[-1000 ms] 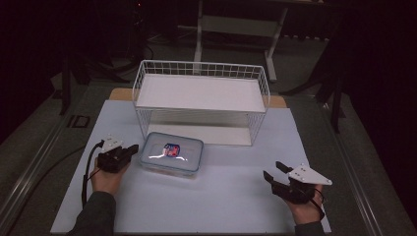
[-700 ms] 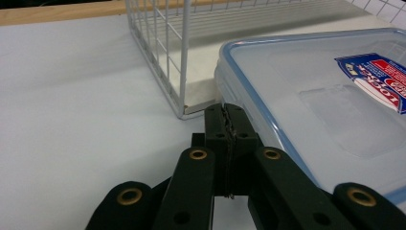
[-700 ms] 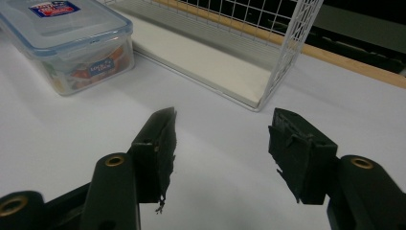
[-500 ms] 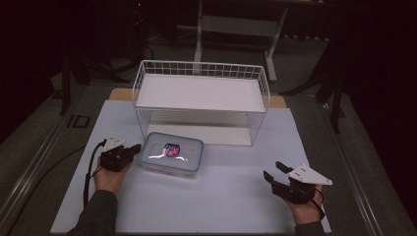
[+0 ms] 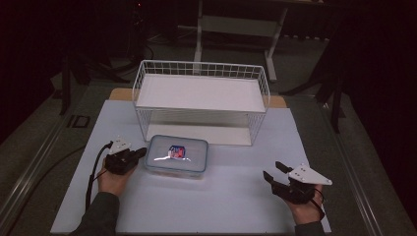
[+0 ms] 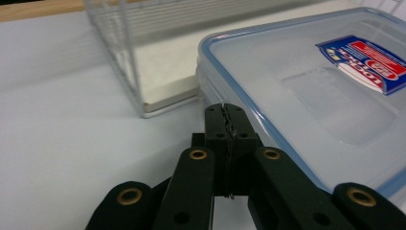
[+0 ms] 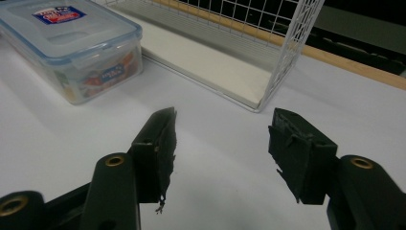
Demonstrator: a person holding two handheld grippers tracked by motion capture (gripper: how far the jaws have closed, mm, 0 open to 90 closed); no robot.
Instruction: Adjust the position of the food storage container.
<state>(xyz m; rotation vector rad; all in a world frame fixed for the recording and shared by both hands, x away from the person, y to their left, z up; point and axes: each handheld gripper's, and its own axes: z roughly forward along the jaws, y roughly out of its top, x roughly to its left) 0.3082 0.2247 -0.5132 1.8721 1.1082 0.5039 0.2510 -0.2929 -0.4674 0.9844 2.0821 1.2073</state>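
Note:
A clear plastic food box point(image 5: 177, 156) with a blue-rimmed lid and a red and blue label lies on the white table in front of the wire rack. My left gripper point(image 5: 140, 152) rests at the box's left end, its jaws pressed together on nothing, tips close to the lid's edge point(image 6: 225, 111). The box point(image 6: 306, 91) fills the right half of the left gripper view. My right gripper point(image 5: 274, 170) sits on the table at the front right, well apart from the box point(image 7: 72, 48), open with nothing between its pads point(image 7: 222, 129).
A white wire rack point(image 5: 201, 101) with a white shelf board stands behind the box; its lower board and corner post point(image 7: 282, 62) lie ahead of the right gripper. A cable point(image 5: 96, 164) trails from the left gripper. Dark floor and a stand lie beyond the table.
My left gripper has edged slightly toward the box's left end. The right gripper and the box have stayed put.

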